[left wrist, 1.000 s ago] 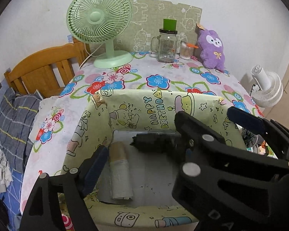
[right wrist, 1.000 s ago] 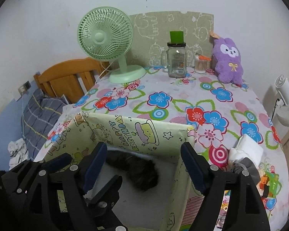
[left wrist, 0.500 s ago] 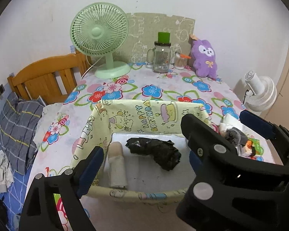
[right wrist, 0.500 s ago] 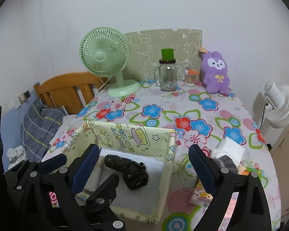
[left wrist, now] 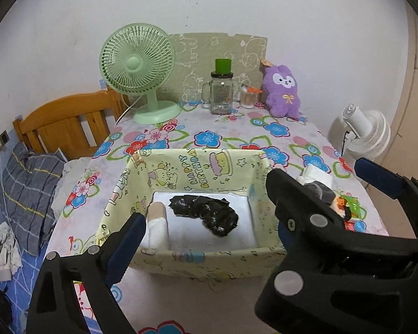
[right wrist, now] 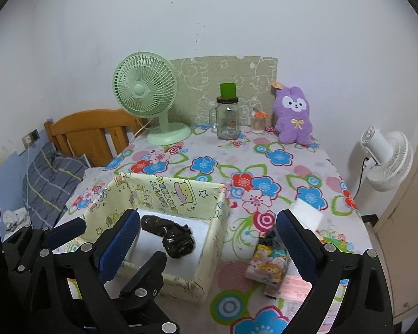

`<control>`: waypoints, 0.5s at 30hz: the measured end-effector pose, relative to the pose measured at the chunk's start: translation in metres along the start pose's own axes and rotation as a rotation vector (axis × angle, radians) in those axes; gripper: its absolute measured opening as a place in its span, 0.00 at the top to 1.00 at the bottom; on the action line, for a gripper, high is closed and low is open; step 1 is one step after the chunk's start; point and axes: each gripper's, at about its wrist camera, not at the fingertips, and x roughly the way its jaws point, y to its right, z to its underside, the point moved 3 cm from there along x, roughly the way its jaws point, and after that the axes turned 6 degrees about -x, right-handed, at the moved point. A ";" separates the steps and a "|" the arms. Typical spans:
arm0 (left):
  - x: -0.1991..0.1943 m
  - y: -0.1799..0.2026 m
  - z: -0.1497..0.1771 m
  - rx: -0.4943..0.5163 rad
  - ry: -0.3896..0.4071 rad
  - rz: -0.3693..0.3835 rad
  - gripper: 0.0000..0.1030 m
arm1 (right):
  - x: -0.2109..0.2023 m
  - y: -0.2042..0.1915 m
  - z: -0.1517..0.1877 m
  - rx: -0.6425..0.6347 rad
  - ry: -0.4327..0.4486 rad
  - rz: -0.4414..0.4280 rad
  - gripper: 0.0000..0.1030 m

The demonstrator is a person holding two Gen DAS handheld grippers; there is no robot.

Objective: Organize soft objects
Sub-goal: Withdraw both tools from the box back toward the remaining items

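Observation:
A yellow cartoon-print box [left wrist: 197, 167] [right wrist: 164, 192] stands on the flowered table. Inside lie a crumpled black soft bundle [left wrist: 206, 214] [right wrist: 171, 236] and a pale rolled item [left wrist: 157, 222]. My left gripper [left wrist: 206, 236] is open and empty, held above the box's near wall. My right gripper [right wrist: 207, 236] is open and empty, over the box's right wall; its black body fills the right of the left wrist view. To the right of the box lie a white folded item [right wrist: 306, 214] and a cartoon-print packet [right wrist: 267, 264]. A purple plush rabbit [left wrist: 282, 91] [right wrist: 292, 119] sits at the table's back.
A green desk fan [left wrist: 138, 69] [right wrist: 147, 97], a glass jar with a green lid [left wrist: 221, 91] [right wrist: 228, 117] and a small orange-lidded jar [right wrist: 258, 121] stand at the back. A wooden headboard [left wrist: 67, 125] and bedding are left; a white floor fan [right wrist: 387, 161] is right.
Both grippers have drawn back and up from inside the box, staying open. The black bundle now lies free on the box floor.

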 end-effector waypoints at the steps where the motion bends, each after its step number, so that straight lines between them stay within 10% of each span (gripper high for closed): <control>1: -0.003 0.003 0.001 0.003 0.006 0.003 0.00 | -0.003 0.001 0.001 0.001 0.000 -0.003 0.03; 15: -0.022 0.034 0.019 0.043 0.034 0.048 0.00 | -0.036 0.022 0.020 -0.019 0.013 0.018 0.03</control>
